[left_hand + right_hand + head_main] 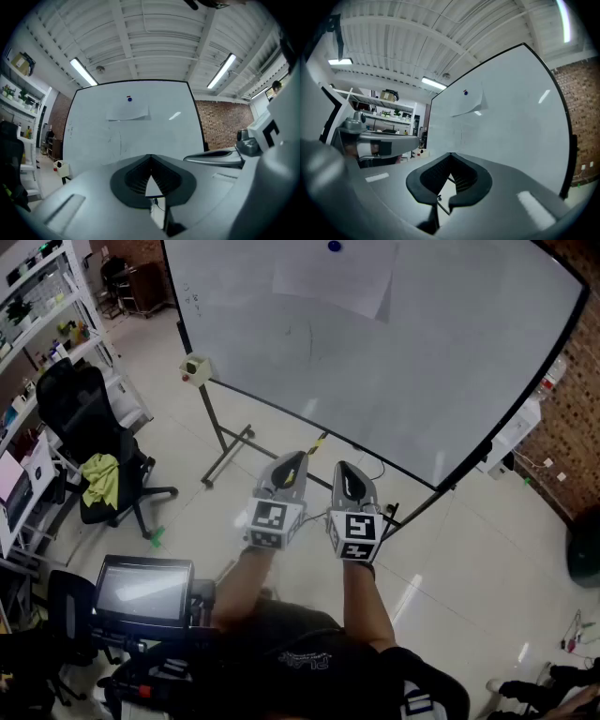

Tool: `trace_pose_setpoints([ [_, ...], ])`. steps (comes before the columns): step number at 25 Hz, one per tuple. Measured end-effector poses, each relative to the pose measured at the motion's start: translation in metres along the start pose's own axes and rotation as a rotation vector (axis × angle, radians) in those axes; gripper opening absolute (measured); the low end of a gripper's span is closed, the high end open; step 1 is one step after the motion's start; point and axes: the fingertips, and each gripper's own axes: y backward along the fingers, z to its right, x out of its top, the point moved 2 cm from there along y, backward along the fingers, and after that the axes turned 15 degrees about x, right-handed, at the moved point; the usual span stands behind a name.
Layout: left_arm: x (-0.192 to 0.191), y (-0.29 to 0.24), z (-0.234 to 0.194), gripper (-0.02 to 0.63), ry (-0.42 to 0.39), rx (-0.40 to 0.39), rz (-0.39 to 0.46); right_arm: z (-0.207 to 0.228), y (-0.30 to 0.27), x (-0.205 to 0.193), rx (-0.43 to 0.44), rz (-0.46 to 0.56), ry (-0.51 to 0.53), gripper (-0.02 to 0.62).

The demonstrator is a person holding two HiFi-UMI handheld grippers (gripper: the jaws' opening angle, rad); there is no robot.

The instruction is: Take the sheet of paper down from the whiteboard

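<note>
Floor (469, 549): office chair (86, 413) beside whiteboard (422, 362).

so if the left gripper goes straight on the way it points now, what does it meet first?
Probably bare whiteboard, below the sheet of paper, not the sheet itself. Nothing shows in between, though depth is unclear.

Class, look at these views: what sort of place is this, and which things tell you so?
Probably a lab or workshop-style office: a freestanding whiteboard, stocked shelves, a black office chair and a brick wall.
</note>
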Motion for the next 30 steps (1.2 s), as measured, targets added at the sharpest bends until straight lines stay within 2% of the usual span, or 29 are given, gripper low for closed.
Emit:
trace_pose_setpoints([
  [6,0.024,-0.052,-0.045,0.002,0.030,-0.023,0.062,0.014,-0.061,0.012,-0.029,0.009,-0.004,0.014],
  [12,0.035,-0.118,-0.077,0.002,0.014,-0.093,0.096,0.037,-0.120,0.031,-0.092,0.046,-0.030,0.014],
  [15,0.035,-0.146,-0.085,0.002,0.034,-0.132,0.100,0.046,-0.141,0.038,-0.130,0.059,-0.018,0.014],
  [23,0.054,-0.190,-0.072,0.002,0.070,-0.248,0.161,0.073,-0.149,0.050,-0.223,0.040,0.019,0.014],
  [27,0.092,-0.204,-0.054,0.002,0.029,-0.283,0.236,0.094,-0.149,0.072,-0.205,0.092,0.017,0.014],
  [30,0.124,-0.229,-0.041,0.002,-0.016,-0.270,0.309,0.120,-0.149,0.096,-0.168,0.149,0.035,0.014],
])
